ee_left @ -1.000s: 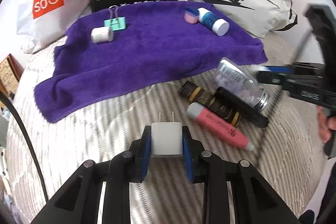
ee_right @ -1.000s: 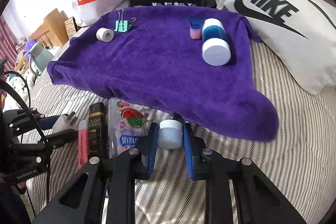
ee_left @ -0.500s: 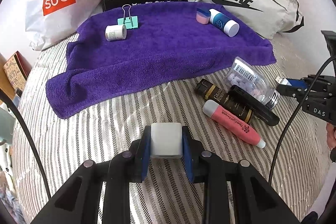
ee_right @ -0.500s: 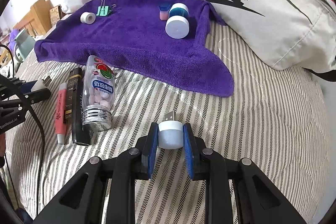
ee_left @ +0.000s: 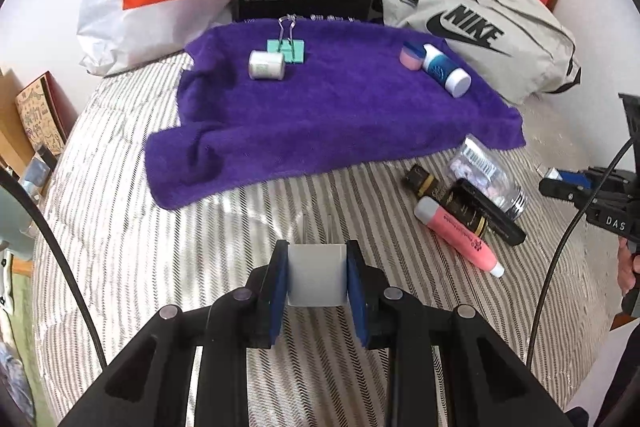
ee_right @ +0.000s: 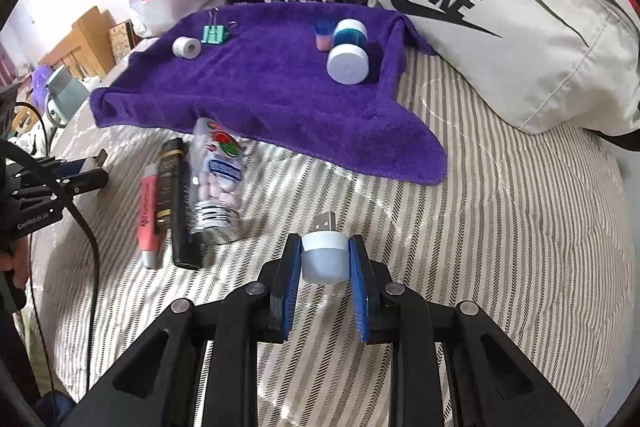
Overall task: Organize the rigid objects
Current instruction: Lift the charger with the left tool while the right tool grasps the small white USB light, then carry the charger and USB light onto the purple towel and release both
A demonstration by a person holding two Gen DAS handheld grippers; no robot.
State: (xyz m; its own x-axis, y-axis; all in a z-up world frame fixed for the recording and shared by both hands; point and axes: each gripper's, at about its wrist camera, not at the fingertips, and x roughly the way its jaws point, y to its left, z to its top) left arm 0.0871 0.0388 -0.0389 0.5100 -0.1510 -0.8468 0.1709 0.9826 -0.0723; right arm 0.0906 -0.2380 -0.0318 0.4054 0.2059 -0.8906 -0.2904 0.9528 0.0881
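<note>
**Both grippers loaded above the striped bedding, towel edge ahead**

The left gripper (ee_left: pixel 318 277) is clamped on a white, boxy wall plug adapter (ee_left: pixel 317 274), its two flat metal prongs pointing forward toward the purple towel (ee_left: pixel 320 123). Bare striped bedspread (ee_left: pixel 160 259) lies between the plug and the towel's rumpled near edge.

The right gripper (ee_right: pixel 325 261) is closed around a small pale-blue, rounded USB plug-in (ee_right: pixel 324 257), metal connector facing forward. Open herringbone-striped bedspread spreads to its right, up to the soft grey Nike bag (ee_right: pixel 520 39).

To its left, four items lie touching side by side just off the towel's hem: a clear plastic candy bottle (ee_right: pixel 216 175) with a ribbed silver cap, a slim black stick (ee_right: pixel 182 215), a dark gold-lettered tube (ee_right: pixel 168 183) and a pink tube (ee_right: pixel 147 211).

On the plush towel rest a white tape roll (ee_right: pixel 186 47) touching a mint binder clip (ee_right: pixel 215 34), and, well apart, a white-capped blue bottle (ee_right: pixel 349 53) beside a small pink and blue tub (ee_right: pixel 324 35).
</note>
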